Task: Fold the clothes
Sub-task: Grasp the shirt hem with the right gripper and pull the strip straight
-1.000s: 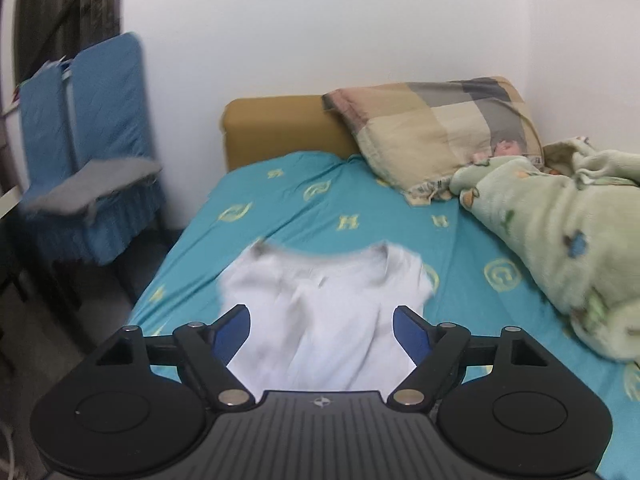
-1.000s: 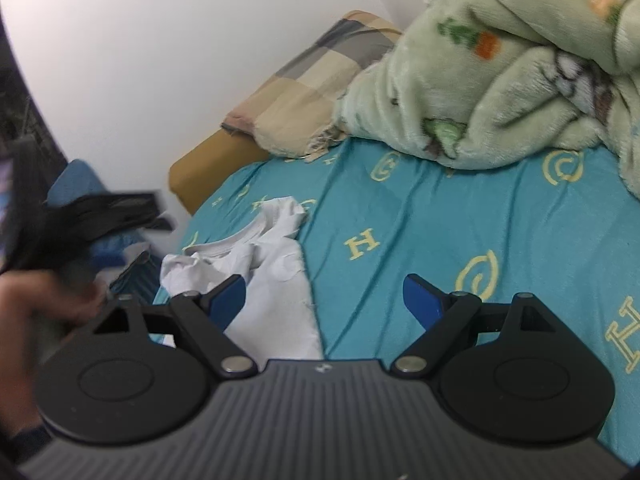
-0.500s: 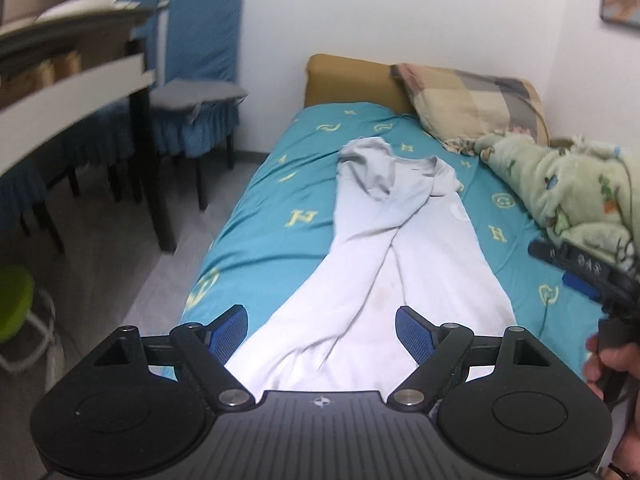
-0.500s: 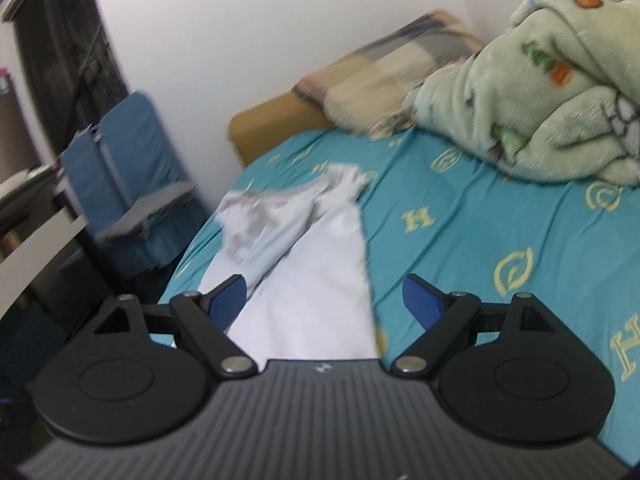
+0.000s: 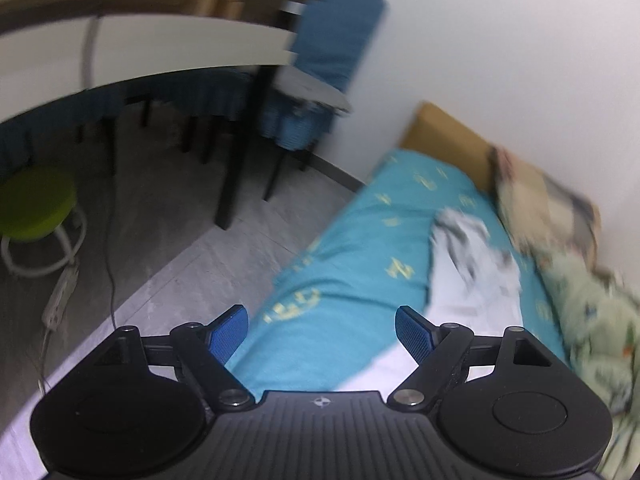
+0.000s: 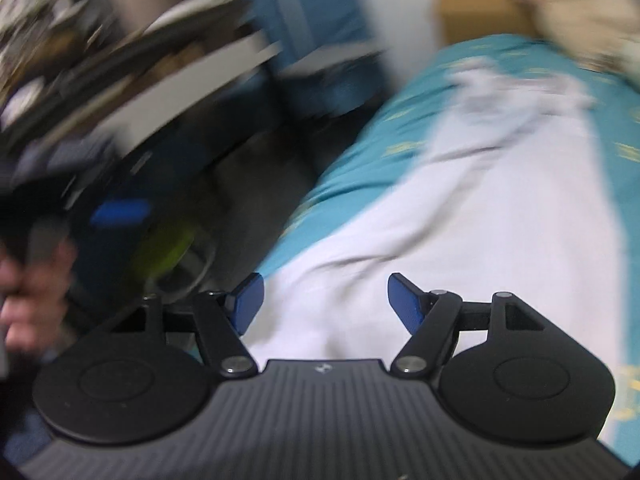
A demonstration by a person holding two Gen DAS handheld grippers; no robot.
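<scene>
Both grippers, left (image 5: 322, 332) and right (image 6: 326, 300), hover spread wide above the white garment (image 6: 460, 216) on the bed (image 5: 340, 280).

Both wrist views from the bed's (image 5: 340, 280) foot, headward, sharing the white garment (image 6: 460, 220).

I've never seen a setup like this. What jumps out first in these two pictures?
A long white garment stretches lengthwise down a bed with a teal sheet, its crumpled end toward the pillow. At the bottom of each view sits an open gripper with blue pads: the left gripper over the sheet's edge, the right gripper over the white cloth. A green stool stands on the floor at left.
</scene>
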